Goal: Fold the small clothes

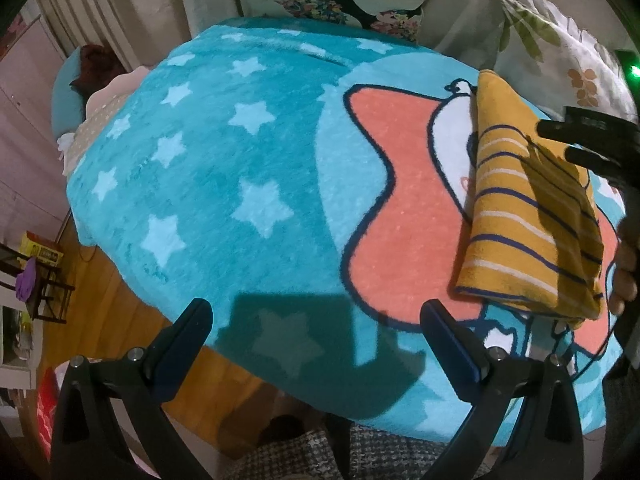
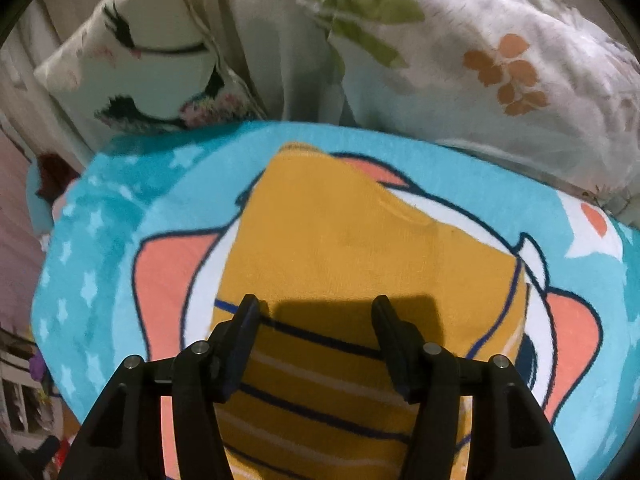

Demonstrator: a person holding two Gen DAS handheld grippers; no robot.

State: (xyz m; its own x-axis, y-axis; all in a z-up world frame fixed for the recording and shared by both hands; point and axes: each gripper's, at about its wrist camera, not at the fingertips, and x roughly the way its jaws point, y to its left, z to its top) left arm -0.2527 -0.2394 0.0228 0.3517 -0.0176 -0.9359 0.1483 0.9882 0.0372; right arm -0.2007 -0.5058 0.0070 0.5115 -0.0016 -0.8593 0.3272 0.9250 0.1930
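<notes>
**Desk:** What's the frame?

**Photographer:** A folded mustard garment (image 2: pixel 332 264) with navy and white stripes lies on a turquoise star-print blanket (image 1: pixel 208 168) spread over a bed, right on the blanket's coral cartoon figure. The right hand-held gripper (image 2: pixel 316 320) hangs just above the striped end, fingers spread, nothing between them. The left hand-held gripper (image 1: pixel 316 324) sits well off to the side over bare blanket near the bed's edge, fingers also spread and empty.

**Desk:** Risks?

**Photographer:** Judging from this, mainly the fold coming undone. The cloth is soft and layered; if the right fingers close on the top layer only, a lift would likely peel it open instead of carrying the bundle. The fleece looks grippy, so dragging rather than lifting could bunch the lower layer.

**Desk:** Anything else?

**Photographer:** The left wrist view shows one edge of the garment raised off the blanket, so the stack may not be lying flat; pressing there could skew it. A floral quilt (image 2: pixel 500 60) and pillow (image 2: pixel 132 68) crowd the far side, leaving little room to push the garment that way. Whether another fold is planned, I cannot tell.
</notes>
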